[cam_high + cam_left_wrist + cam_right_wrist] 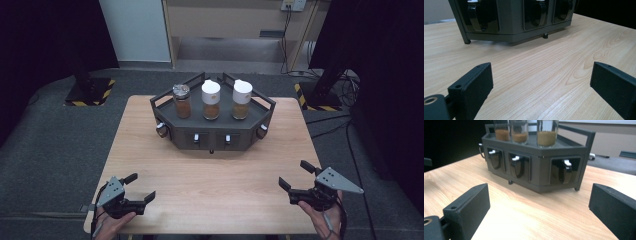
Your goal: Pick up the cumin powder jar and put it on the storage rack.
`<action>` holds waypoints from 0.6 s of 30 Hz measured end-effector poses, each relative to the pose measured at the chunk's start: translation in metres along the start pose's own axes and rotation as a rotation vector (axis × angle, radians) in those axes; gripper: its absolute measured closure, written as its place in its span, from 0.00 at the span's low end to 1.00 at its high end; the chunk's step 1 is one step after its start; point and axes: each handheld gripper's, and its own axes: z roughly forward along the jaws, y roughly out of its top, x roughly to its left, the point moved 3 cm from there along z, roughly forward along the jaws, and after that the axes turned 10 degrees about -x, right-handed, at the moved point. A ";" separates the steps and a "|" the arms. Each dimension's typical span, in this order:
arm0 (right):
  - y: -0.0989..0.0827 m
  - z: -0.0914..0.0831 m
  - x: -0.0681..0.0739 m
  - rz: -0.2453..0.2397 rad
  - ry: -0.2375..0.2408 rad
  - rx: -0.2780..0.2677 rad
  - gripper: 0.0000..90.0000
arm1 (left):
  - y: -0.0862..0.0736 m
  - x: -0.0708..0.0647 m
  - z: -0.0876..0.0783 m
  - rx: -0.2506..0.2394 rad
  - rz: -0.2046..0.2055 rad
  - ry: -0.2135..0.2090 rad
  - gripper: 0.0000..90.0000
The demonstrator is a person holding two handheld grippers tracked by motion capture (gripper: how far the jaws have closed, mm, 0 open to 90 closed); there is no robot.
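Both grippers at rest, facing the spice rack.
I hold the left gripper (141, 187) and right gripper (295, 174) spread and empty at the near edge, presumably staged for a reach; the rack (212, 132), carrying three jars (211, 100), stands mid-far on the wooden table (215, 180), over grey carpet (50, 135).

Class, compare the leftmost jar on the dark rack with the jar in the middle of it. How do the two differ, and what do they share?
In the high view, the leftmost jar has a metallic silver lid, while the middle jar wears a white cap. The leftmost jar stands lower; the middle jar's cap rises higher. The leftmost jar's filling looks darker brown, the middle jar's more orange-tan. Both are clear, upright, part-filled with powder, and stand in one row on the dark rack.
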 end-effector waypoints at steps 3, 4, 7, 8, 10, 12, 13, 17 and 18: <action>-0.010 -0.002 0.000 0.001 -0.010 -0.004 0.04 | 0.000 -0.001 0.000 0.002 0.004 -0.001 0.04; -0.013 -0.002 0.000 -0.005 -0.007 -0.003 0.04 | 0.000 -0.001 0.000 0.000 0.004 -0.002 0.04; -0.018 -0.002 -0.001 -0.006 -0.005 0.000 0.04 | 0.000 -0.001 0.000 0.001 0.006 -0.002 0.04; -0.020 -0.002 -0.001 -0.008 -0.005 -0.001 0.04 | 0.000 -0.001 0.000 0.000 0.006 -0.003 0.04; -0.023 -0.001 -0.001 -0.009 0.000 0.008 0.04 | 0.000 -0.001 0.000 0.001 0.009 -0.004 0.04; -0.025 0.000 -0.001 -0.017 0.004 0.014 0.04 | 0.000 -0.001 0.000 0.001 0.010 -0.006 0.04; -0.026 0.000 -0.002 -0.015 0.006 0.018 0.04 | 0.001 -0.001 0.000 0.001 0.011 -0.007 0.04; -0.030 0.000 -0.004 -0.018 0.017 0.010 0.04 | 0.001 -0.002 0.001 0.001 0.018 -0.015 0.04; -0.031 0.001 -0.005 -0.018 0.021 0.009 0.04 | 0.001 -0.002 0.001 0.001 0.019 -0.015 0.04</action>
